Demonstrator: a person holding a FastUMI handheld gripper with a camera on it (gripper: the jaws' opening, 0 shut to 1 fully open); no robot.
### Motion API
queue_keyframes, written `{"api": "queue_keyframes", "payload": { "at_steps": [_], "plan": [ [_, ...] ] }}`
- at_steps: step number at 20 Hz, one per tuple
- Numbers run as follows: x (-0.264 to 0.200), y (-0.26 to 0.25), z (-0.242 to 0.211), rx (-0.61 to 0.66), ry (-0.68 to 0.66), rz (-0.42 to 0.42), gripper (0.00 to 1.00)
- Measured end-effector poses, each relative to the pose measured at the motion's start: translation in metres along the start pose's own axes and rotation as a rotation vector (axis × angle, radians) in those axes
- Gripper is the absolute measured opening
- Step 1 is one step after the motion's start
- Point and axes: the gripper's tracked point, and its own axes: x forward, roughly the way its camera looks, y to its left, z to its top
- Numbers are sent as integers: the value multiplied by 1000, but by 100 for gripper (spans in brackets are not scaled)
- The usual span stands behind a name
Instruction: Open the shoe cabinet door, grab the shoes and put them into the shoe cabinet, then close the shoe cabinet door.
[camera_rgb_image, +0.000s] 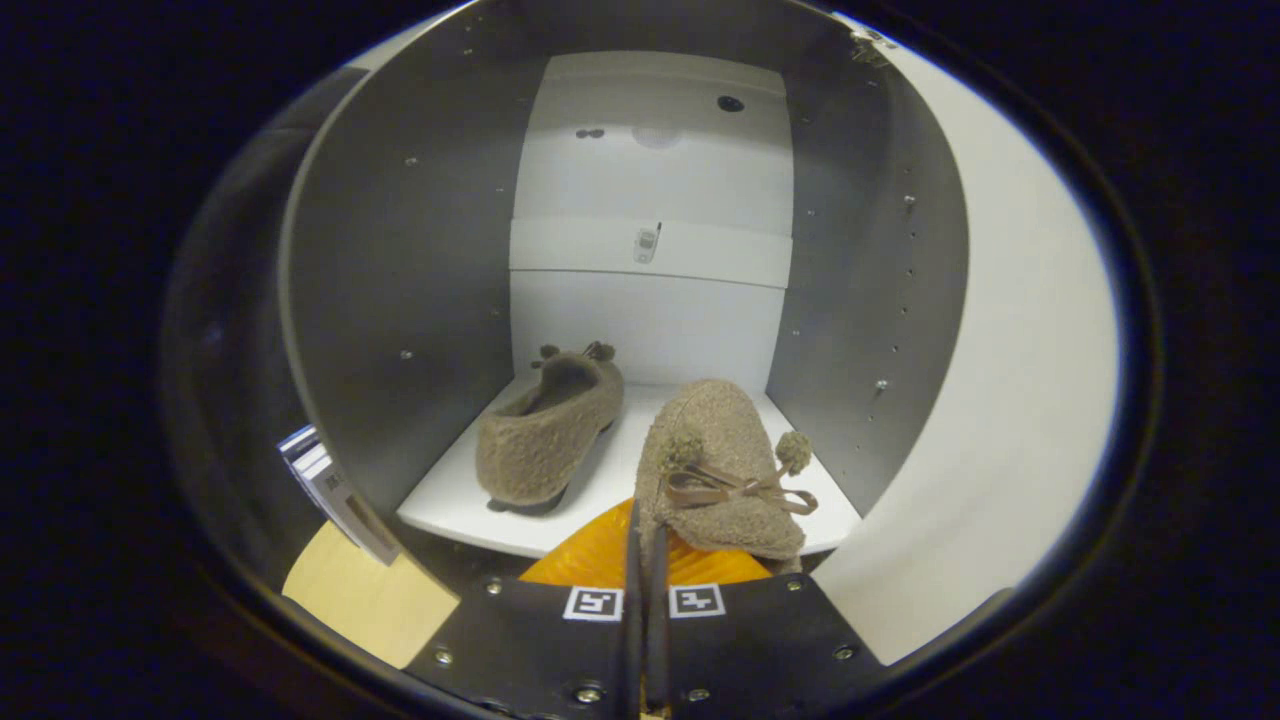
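Jaws nearly closed, gripper (645, 540) pinching fuzzy brown slipper (718, 470) edge over cabinet shelf (450, 505), second slipper (545, 430) resting inside.

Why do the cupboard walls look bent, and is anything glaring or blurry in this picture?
In the gripper view, the fisheye lens bows the grey cabinet side walls; the white back panel is brightly lit, with a soft glare spot near its top; the two fuzzy brown slippers look sharp, the left one casting a small dark shadow; the claw fingers sit closed together on the right slipper's edge.
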Motion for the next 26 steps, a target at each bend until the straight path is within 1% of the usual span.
{"api": "queue_keyframes", "payload": {
  "at_steps": [3, 6, 9, 11, 14, 15, 16, 17, 20, 25, 26],
  "plan": [
    [30, -2, 1, -7, 18, -21, 3],
    [47, 4, 9, -11, -2, -1, 3],
    [65, -2, 17, -27, -2, -14, 3],
    [76, -1, 21, -9, 0, 5, 3],
    [96, -11, 25, 27, 25, -12, 3],
    [102, -13, 27, 43, 29, -10, 6],
    [108, -13, 29, 58, 29, -3, 6],
    [113, -14, 29, 60, 48, -1, 10],
    [127, -16, 32, 65, 71, 0, 10],
    [138, -13, 38, 128, 84, 14, 68],
    [135, -13, 39, 121, 82, 8, 72]
  ]
}}
